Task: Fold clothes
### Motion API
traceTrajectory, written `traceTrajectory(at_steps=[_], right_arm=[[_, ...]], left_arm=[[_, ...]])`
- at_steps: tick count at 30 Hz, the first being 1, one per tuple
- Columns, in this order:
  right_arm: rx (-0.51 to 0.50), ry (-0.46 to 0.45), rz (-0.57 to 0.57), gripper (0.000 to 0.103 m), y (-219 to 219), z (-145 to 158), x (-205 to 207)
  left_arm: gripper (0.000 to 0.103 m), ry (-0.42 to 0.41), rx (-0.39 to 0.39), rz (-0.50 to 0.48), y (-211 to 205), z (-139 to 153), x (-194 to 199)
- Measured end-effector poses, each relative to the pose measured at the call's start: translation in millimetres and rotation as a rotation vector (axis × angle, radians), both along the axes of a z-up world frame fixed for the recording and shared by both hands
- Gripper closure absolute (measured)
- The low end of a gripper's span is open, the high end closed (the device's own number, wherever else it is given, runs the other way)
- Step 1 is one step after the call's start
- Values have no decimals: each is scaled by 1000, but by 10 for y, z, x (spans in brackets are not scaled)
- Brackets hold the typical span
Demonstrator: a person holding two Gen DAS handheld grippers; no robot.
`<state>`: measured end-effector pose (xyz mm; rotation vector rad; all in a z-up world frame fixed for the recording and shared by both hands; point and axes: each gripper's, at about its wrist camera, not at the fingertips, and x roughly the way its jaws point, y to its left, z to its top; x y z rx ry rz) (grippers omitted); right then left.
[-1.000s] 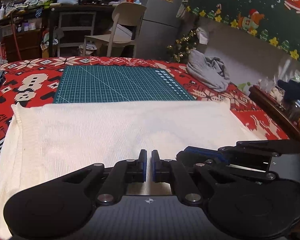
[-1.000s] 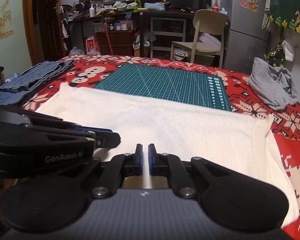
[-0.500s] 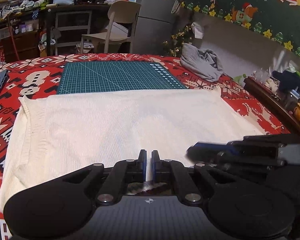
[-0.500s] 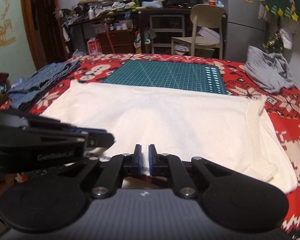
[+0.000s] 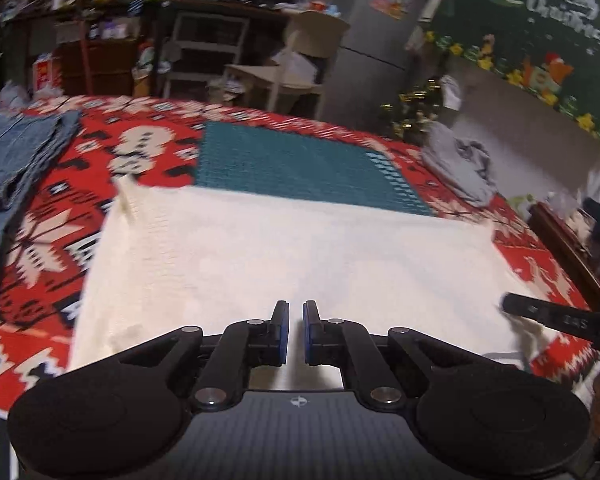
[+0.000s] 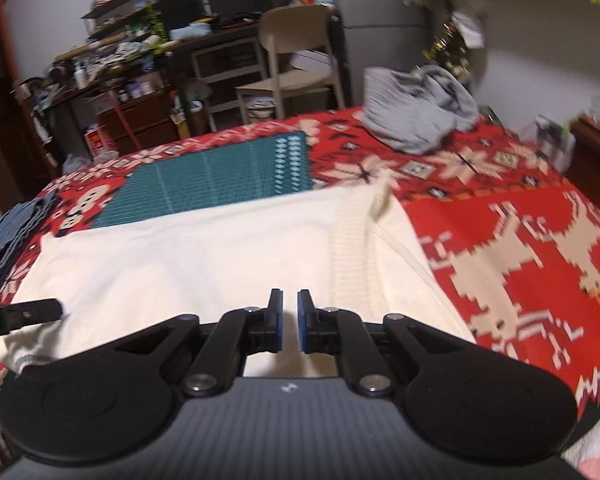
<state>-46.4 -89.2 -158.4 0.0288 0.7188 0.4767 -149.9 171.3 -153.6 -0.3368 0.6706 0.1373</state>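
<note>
Red cloth (image 5: 148,156) with white snowflakes and deer covers the whole table. Behind it the room is full of stuff: a messy desk (image 6: 148,60) at 11 o'clock and a pale chair (image 6: 296,52) at 12 o'clock in the right wrist view.

Going from left to right in the left wrist view, blue jeans (image 5: 16,160) lie at 10 o'clock on the red cloth. Next comes the white sweater (image 5: 284,256), spread flat in the middle. A green cutting mat (image 5: 296,168) lies at 12 o'clock, and the far edge of the sweater covers the mat's near edge. A gray garment (image 5: 460,164) sits in a heap at 2 o'clock, well apart from the sweater.

The left gripper (image 5: 296,332) is at 6 o'clock, at the near edge of the sweater. Its blue pads (image 5: 285,332) are almost together, with just a thin gap, and white cloth shows in that gap. Whether it is pinched or just lies behind, I cannot tell.

The right gripper (image 6: 290,322) also sits at 6 o'clock in its own view, at the near edge of the sweater, close to the ribbed band (image 6: 350,256) on the sweater's right side. Its pads are nearly together too, and white cloth shows between them. Its black tip (image 5: 556,320) pokes in at 3 o'clock in the left view, touching the sweater's right corner.
</note>
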Motion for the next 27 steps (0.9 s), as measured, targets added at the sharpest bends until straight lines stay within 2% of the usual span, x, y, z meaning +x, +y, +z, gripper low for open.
traceTrajectory(at_steps=[10, 27], right_arm=[[-7, 3, -3, 95, -9, -55, -28], [-18, 5, -11, 97, -76, -34, -184]], left_arm=[[98, 14, 35, 23, 62, -8, -138], [98, 24, 43, 30, 69, -8, -302]])
